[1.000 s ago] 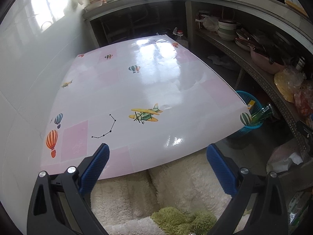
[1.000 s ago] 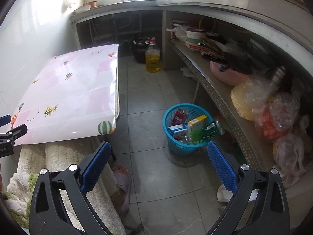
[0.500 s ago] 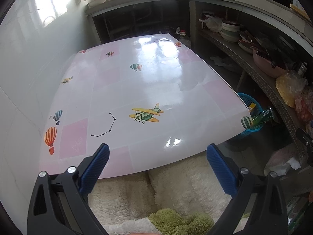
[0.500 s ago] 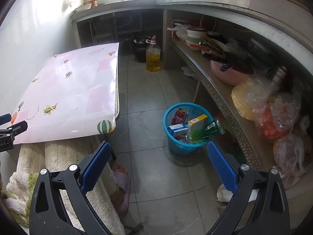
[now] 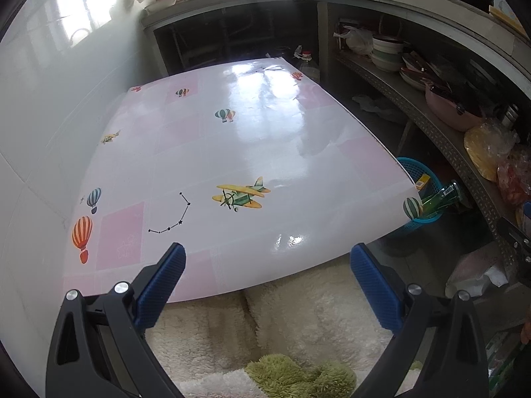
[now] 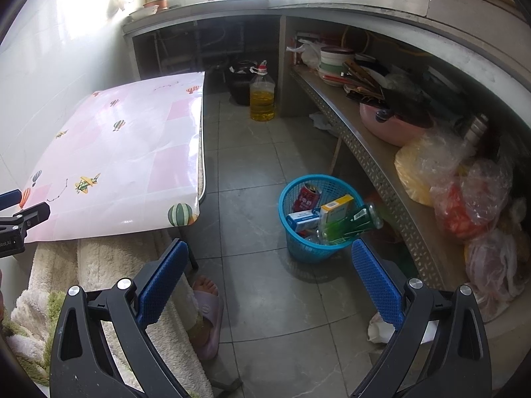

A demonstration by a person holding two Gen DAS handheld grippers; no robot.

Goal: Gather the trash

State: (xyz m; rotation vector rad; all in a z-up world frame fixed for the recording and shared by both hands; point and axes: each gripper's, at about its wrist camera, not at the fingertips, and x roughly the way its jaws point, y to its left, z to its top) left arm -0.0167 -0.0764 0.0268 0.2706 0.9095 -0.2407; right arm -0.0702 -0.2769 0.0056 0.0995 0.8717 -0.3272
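Your left claw (image 5: 267,282) hangs spread wide and empty over the near edge of the surface (image 5: 232,139), whose glossy cover printed with balloons and planes carries nothing. Your right claw (image 6: 268,275) is just as wide apart and empty, held above the tiled floor (image 6: 265,298). The trash sits in the blue basket (image 6: 300,248) on the floor, between the surface and the metal shelf (image 6: 375,162): a red can (image 6: 307,197), a yellow-and-green box (image 6: 337,209), a blue-and-white box (image 6: 302,219) and a green bottle (image 6: 355,220) leaning over its rim. A bottle of yellow oil (image 6: 262,99) stands farther back. A foot in a pink slipper (image 6: 207,318) rests beside your fleecy cream robe (image 6: 109,265).
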